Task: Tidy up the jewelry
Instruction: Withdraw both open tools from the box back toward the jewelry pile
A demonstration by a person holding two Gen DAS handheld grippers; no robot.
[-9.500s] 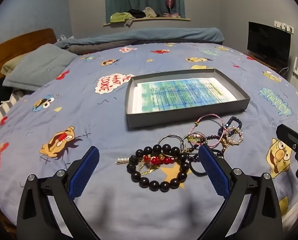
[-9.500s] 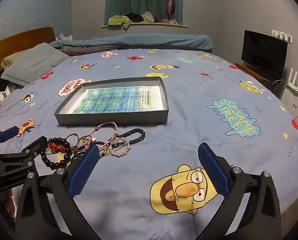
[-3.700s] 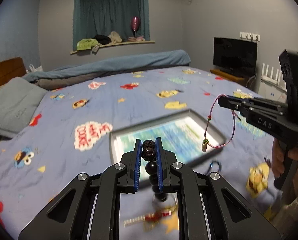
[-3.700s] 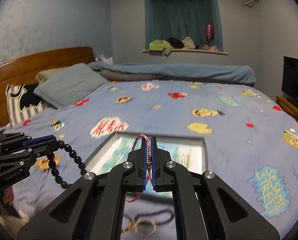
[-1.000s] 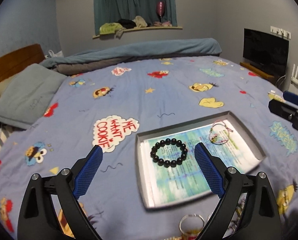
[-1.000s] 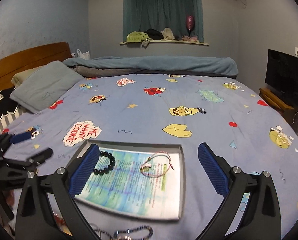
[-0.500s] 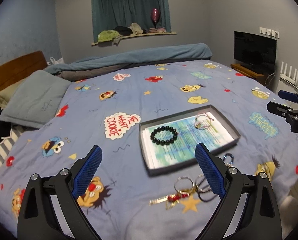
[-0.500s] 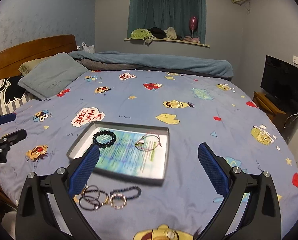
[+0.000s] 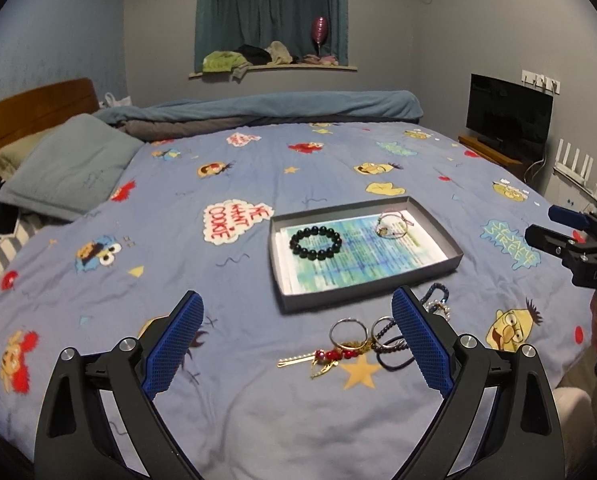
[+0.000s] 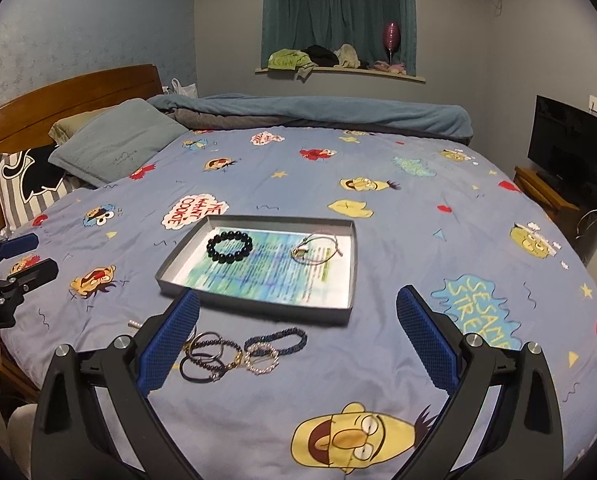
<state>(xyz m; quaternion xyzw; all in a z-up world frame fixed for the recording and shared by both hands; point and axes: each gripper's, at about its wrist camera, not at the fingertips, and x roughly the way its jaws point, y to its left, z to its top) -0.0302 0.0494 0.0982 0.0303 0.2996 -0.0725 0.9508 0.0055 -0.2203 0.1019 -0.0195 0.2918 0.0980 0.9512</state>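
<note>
A shallow grey tray (image 9: 438, 270) (image 10: 254, 307) lies on the bed with a black bead bracelet (image 9: 315, 243) (image 10: 229, 245) and a thin pink cord bracelet (image 9: 392, 226) (image 10: 316, 251) inside. In front of the tray a pile of loose jewelry (image 9: 352, 346) (image 10: 234, 352) rests on the sheet: a silver ring, a red-beaded gold piece, dark bands, a blue beaded bracelet (image 10: 276, 340). My left gripper (image 9: 296, 340) is open, held above the bed short of the pile. My right gripper (image 10: 296, 338) is open too, with nothing between its fingers.
The bed carries a blue cartoon-print sheet (image 9: 258, 176). Pillows (image 10: 114, 146) and a wooden headboard (image 10: 70, 88) are at the left, a rolled blanket (image 9: 282, 110) at the back. A TV (image 10: 570, 150) on a stand sits at the right wall.
Both grippers have drawn back and lowered a little toward the near edge of the bed, so the tray looks nearer and the loose pile shows in full. Both bracelets stay in the tray.
</note>
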